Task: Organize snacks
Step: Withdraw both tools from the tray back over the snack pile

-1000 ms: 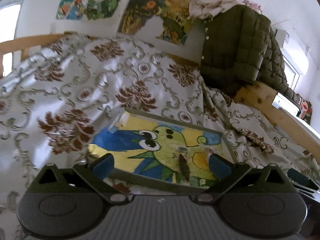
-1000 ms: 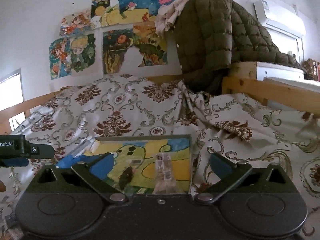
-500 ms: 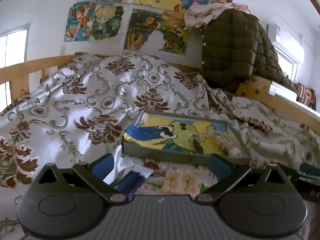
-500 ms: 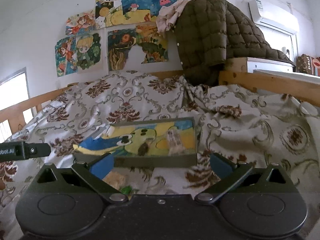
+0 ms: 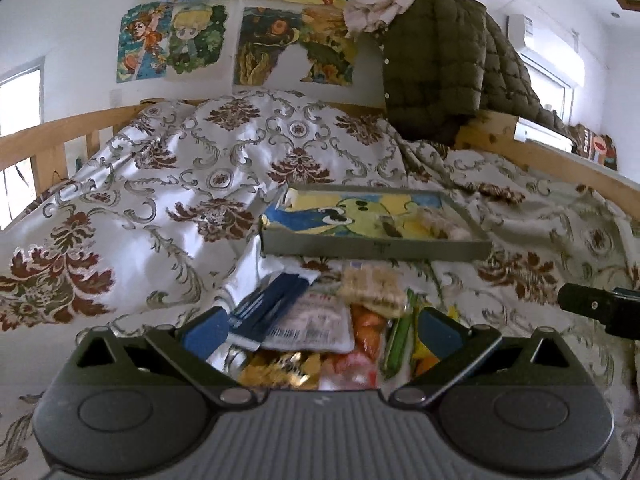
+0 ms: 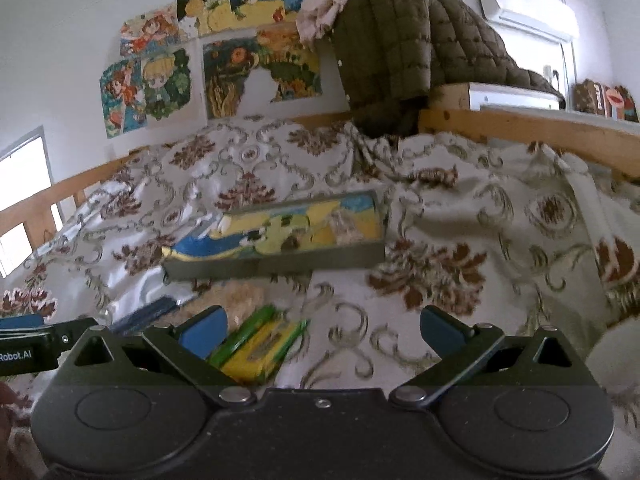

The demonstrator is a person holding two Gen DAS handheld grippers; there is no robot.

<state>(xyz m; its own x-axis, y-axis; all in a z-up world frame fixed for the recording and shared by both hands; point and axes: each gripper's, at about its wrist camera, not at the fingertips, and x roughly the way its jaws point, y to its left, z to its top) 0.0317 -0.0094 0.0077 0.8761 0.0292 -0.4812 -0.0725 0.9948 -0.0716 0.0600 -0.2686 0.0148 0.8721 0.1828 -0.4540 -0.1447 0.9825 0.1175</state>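
Note:
A shallow tray [image 5: 372, 250] [image 6: 276, 266] with a cartoon picture on its floor lies on the patterned bedspread; a dark snack [image 5: 390, 232] and a pale packet [image 5: 440, 226] rest inside it. In front of the tray lies a pile of snack packets: a dark blue one [image 5: 276, 304], a white barcode packet [image 5: 316, 324], a cracker packet [image 5: 372, 290], orange pieces [image 5: 366, 326] and a green-yellow packet [image 6: 260, 344]. My left gripper [image 5: 320, 330] is open just above this pile. My right gripper [image 6: 320, 330] is open, the green-yellow packet by its left finger.
The bedspread [image 5: 160, 200] covers the whole bed. A wooden rail [image 5: 48, 136] runs along the left and another rail [image 6: 520, 128] along the right. A dark quilted jacket [image 5: 440, 64] hangs at the back right under posters on the wall.
Both grippers have pulled back from over the tray toward me and lowered. The snack pile in front of the tray has come into view between the left fingers.

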